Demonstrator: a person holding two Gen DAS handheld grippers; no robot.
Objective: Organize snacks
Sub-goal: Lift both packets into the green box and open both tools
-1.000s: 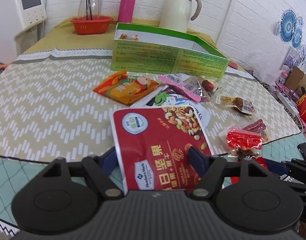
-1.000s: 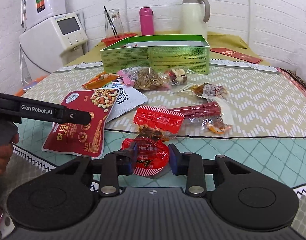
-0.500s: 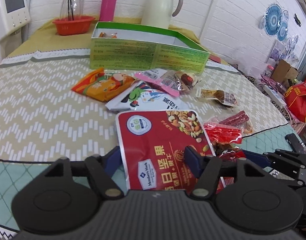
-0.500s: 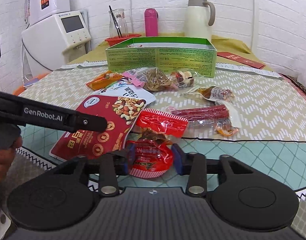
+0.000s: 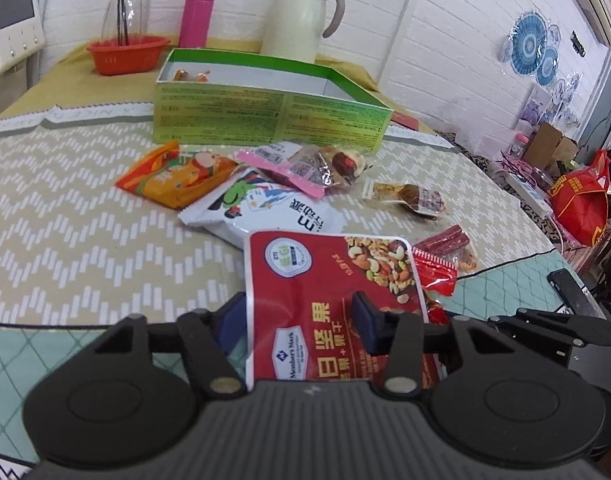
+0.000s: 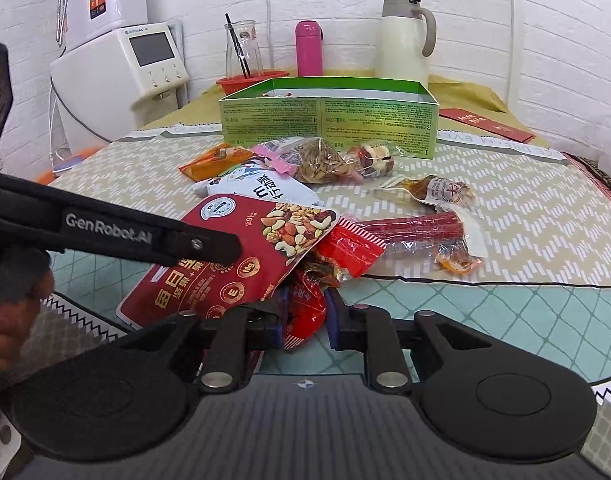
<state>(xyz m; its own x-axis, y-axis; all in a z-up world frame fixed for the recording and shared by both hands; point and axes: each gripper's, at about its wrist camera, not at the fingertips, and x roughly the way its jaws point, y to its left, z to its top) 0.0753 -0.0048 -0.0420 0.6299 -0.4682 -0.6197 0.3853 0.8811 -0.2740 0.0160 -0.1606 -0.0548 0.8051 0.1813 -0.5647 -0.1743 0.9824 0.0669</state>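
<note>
A red nut pouch [image 5: 329,280] lies between the fingers of my left gripper [image 5: 299,320]. The jaws are closing and the pads press its sides, so it buckles and tips up. From the right wrist view the pouch [image 6: 241,256] hangs over the red-striped packet [image 6: 353,248], under a left finger [image 6: 209,242]. My right gripper [image 6: 307,320] is closing on a small red packet [image 6: 305,312], squeezed upright between its pads. The open green box [image 5: 265,120] stands behind the pile, with a few items in its far left corner.
Loose on the zigzag cloth: an orange packet [image 5: 177,176], a white pouch [image 5: 265,212], a pink-edged clear bag [image 5: 305,168], a brown packet [image 5: 409,196], red sausage sticks [image 6: 417,228]. A cream jug [image 5: 301,16], pink bottle [image 5: 197,12] and orange basket [image 5: 125,54] stand at the back.
Both pairs of jaws have narrowed. The nut pouch has buckled and tipped up over the red-striped packet. The small red packet now stands pinched upright between the right fingers.
</note>
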